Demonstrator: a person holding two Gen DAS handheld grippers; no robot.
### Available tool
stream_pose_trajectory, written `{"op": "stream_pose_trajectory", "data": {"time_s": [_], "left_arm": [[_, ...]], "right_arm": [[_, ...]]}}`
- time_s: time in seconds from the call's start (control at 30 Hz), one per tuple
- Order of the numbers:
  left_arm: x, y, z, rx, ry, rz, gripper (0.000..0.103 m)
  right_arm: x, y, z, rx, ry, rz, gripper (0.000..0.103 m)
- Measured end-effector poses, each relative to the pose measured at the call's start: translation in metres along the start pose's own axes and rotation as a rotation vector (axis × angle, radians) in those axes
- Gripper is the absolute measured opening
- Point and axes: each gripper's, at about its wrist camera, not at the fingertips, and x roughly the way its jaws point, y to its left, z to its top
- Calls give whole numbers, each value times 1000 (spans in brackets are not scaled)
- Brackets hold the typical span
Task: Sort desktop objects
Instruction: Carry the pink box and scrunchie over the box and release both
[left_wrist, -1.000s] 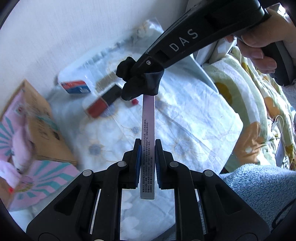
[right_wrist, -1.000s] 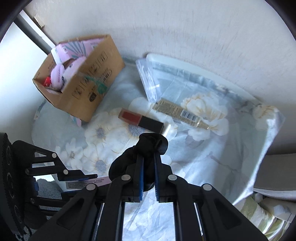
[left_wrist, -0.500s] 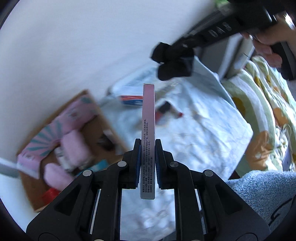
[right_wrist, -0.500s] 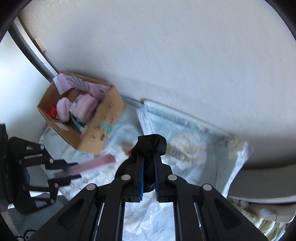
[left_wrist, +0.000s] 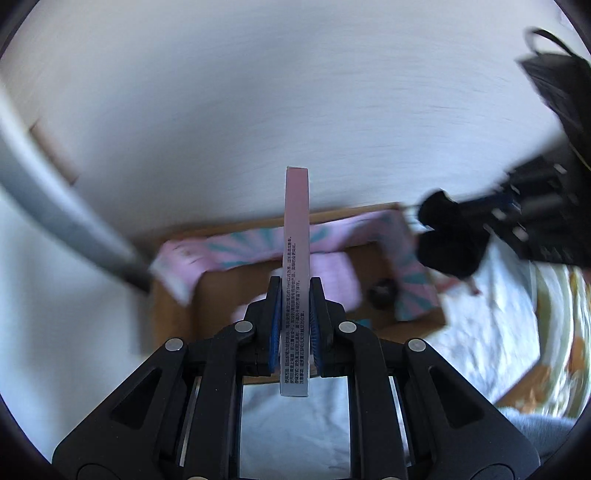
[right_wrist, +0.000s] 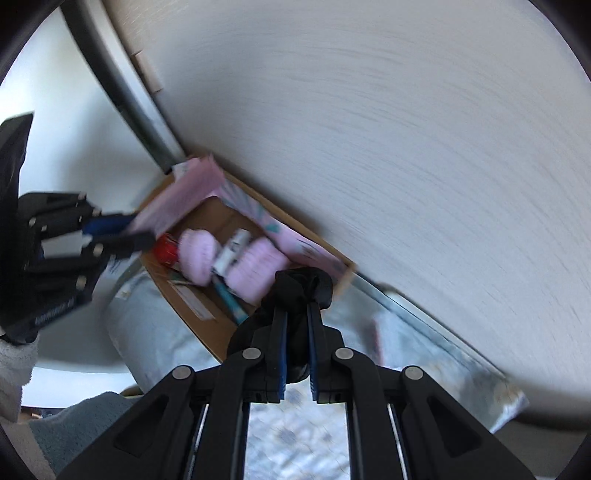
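My left wrist camera looks along its fingers (left_wrist: 275, 314), close above the open cardboard box (left_wrist: 177, 306), facing the wall. My right wrist camera views that box (right_wrist: 207, 325) obliquely from its right. Both share it.

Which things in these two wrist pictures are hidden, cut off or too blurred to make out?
- Left wrist view: motion blur smears the brown cardboard box; its contents cannot be identified.
- Left wrist view: the left gripper pads cover the middle of the slim pink carton; its small print is unreadable.
- Right wrist view: the right gripper fingers hide much of the crumpled black item; its kind is unclear.
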Motion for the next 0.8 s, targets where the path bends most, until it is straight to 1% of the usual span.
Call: {"op": "stream_pose_trajectory", "data": {"time_s": [0.03, 0.13, 0.23, 0.33, 0.43, 0.63, 0.73, 0.77, 0.8], "left_arm": [[6, 10, -1, -32, 17, 17, 12], [21, 27, -7, -89, 61, 9, 12], [41, 40, -13, -122, 109, 14, 12], [54, 48, -17, -153, 148, 2, 12], [62, 50, -19, -151, 172, 15, 12], [73, 48, -19, -142, 203, 31, 12], [74, 47, -17, -141, 191, 29, 13], [73, 47, -15, -145, 186, 25, 17], [73, 47, -15, -153, 196, 27, 43]], "right_arm": [[6, 7, 6, -12, 7, 11, 9], [24, 23, 17, -41, 32, 34, 9], [44, 37, 19, -65, 63, 51, 9], [61, 47, 22, -77, 94, 69, 9], [74, 53, 23, -95, 113, 75, 9], [83, 52, 20, -92, 130, 88, 9], [88, 50, 19, -88, 137, 93, 9], [89, 50, 18, -87, 137, 90, 10], [89, 50, 18, -92, 135, 89, 12]]}}
